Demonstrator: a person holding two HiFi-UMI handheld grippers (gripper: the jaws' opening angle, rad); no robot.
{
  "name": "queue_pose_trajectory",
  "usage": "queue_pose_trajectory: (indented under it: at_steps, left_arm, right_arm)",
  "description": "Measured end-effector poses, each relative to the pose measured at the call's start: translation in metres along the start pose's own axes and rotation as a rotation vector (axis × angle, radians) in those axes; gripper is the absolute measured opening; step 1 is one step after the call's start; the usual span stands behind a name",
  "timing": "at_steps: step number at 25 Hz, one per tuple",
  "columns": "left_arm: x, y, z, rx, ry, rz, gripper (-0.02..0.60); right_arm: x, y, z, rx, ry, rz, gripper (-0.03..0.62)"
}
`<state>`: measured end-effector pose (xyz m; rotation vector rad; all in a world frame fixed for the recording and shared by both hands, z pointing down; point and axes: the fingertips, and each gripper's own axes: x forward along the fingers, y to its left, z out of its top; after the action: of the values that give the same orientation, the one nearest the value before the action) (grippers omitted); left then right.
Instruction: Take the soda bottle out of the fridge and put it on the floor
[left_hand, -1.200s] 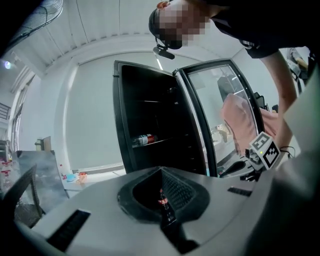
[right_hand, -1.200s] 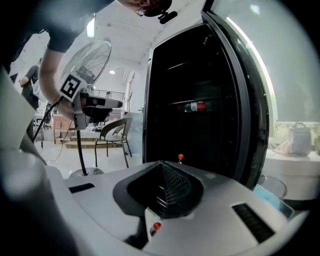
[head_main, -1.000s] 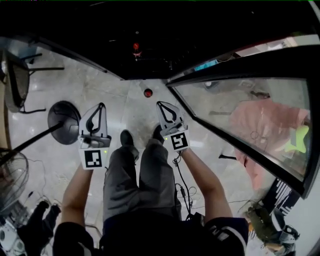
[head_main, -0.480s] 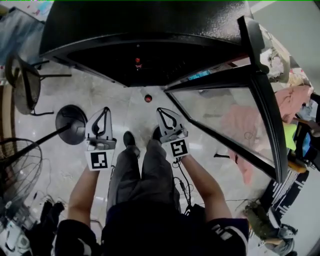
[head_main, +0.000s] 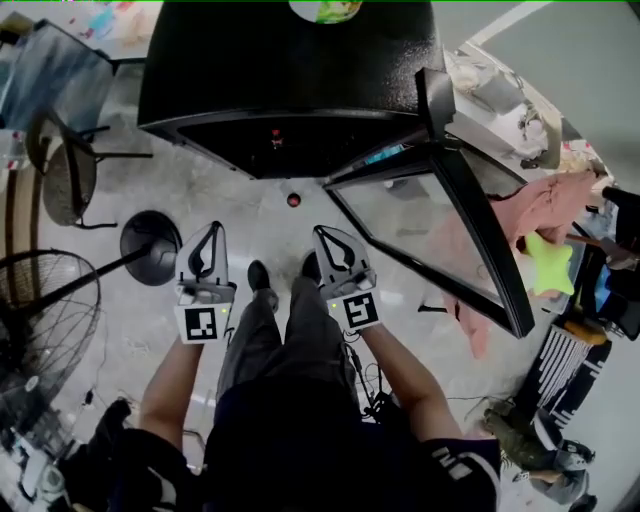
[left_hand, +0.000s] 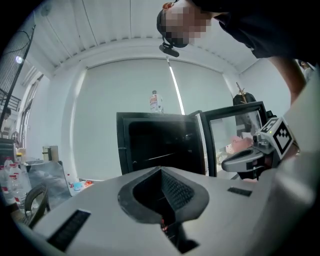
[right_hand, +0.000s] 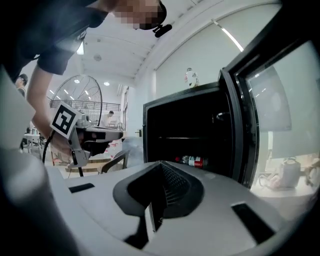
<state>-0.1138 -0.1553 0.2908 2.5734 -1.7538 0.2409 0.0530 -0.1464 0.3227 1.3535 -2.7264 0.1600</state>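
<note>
The black fridge (head_main: 290, 70) stands open, its glass door (head_main: 430, 235) swung out to the right. In the right gripper view a soda bottle (right_hand: 192, 161) with a red label lies on a shelf inside the fridge. A small red-topped object (head_main: 293, 200) stands on the floor in front of the fridge. My left gripper (head_main: 214, 230) and right gripper (head_main: 322, 235) are held side by side above the person's legs, facing the fridge. Both are shut and hold nothing. Each gripper view shows the other: the right gripper (left_hand: 250, 157) and the left gripper (right_hand: 95, 132).
Another bottle (left_hand: 156, 102) stands on top of the fridge. On the left are a floor fan (head_main: 40, 320), a round stand base (head_main: 150, 245) and a chair (head_main: 60, 170). Pink cloth (head_main: 545, 210) and clutter lie right of the door. Cables trail on the floor.
The head view has risen, so the fridge looks smaller and its top now shows. Both grippers have come up with it, still shut and with nothing in them.
</note>
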Motion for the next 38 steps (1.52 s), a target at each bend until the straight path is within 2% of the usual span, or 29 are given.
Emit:
queue_pose_trajectory:
  at_steps: [10, 18, 25, 30, 38]
  left_arm:
    - [-0.047, -0.001, 0.078, 0.009, -0.027, 0.013, 0.023]
    - [-0.078, -0.009, 0.121, 0.007, -0.066, 0.016, 0.023]
    - [-0.105, -0.02, 0.139, -0.005, -0.083, 0.015, 0.023]
    - [-0.123, -0.015, 0.147, -0.014, -0.097, 0.044, 0.023]
    - [-0.137, -0.002, 0.157, -0.009, -0.112, 0.105, 0.023]
  right_arm:
    - [-0.049, 0.006, 0.093, 0.002, -0.026, -0.01, 0.02]
    - [-0.089, 0.013, 0.14, -0.04, -0.038, -0.03, 0.02]
    - [-0.119, 0.023, 0.165, -0.048, -0.051, -0.05, 0.02]
    - [-0.139, 0.023, 0.171, -0.052, -0.04, -0.114, 0.02]
    - [-0.148, 0.024, 0.181, -0.102, -0.051, -0.151, 0.021]
